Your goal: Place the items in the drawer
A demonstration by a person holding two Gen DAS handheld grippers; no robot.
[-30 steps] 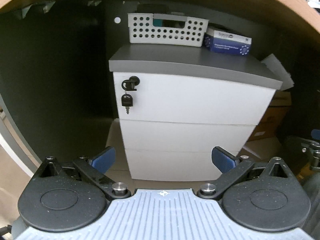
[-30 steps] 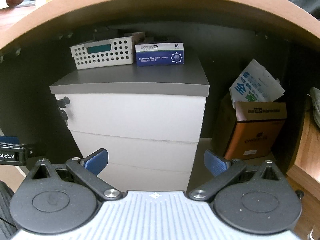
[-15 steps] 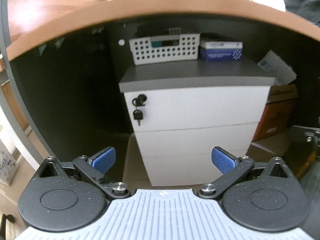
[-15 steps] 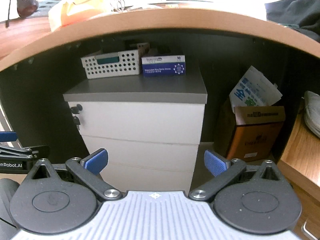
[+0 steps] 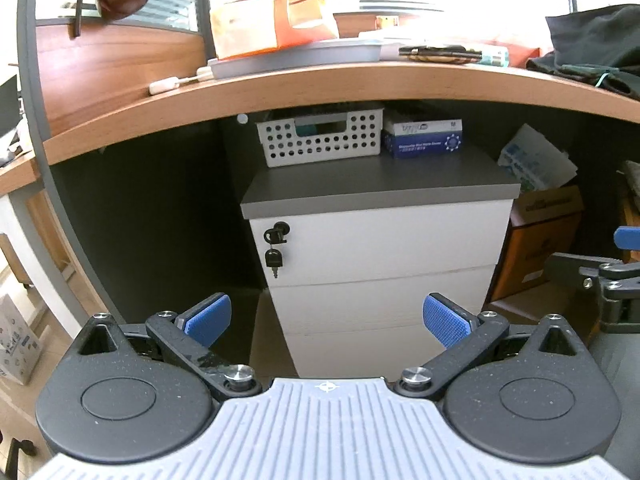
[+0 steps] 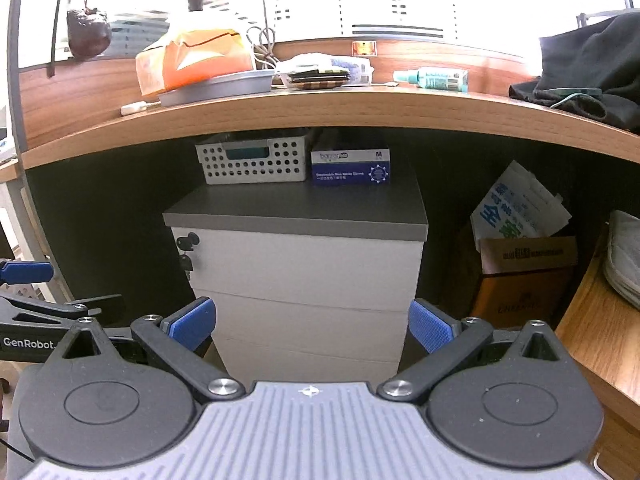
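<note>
A white three-drawer cabinet (image 5: 380, 248) (image 6: 312, 272) with a grey top stands under the wooden desk, all drawers closed, a black key (image 5: 274, 258) hanging from the top drawer's lock. On it sit a white perforated basket (image 5: 320, 138) (image 6: 252, 160) and a blue glove box (image 5: 424, 138) (image 6: 350, 166). My left gripper (image 5: 326, 318) is open and empty, well back from the cabinet. My right gripper (image 6: 312, 324) is also open and empty, at a similar distance. On the desk lie a grey tray (image 6: 218, 88), a teal bottle (image 6: 434, 78) and dark flat items (image 6: 320, 76).
The curved wooden desk edge (image 5: 320, 84) overhangs the cabinet. An orange cardboard box (image 6: 524, 280) with papers stands to the cabinet's right. A dark cloth (image 6: 588, 72) lies on the desk's right. An orange-and-yellow bag (image 6: 192, 56) rests in the tray.
Both grippers have risen and pulled back from the cabinet, so the desk top and its items have come into view. Both stayed open.
</note>
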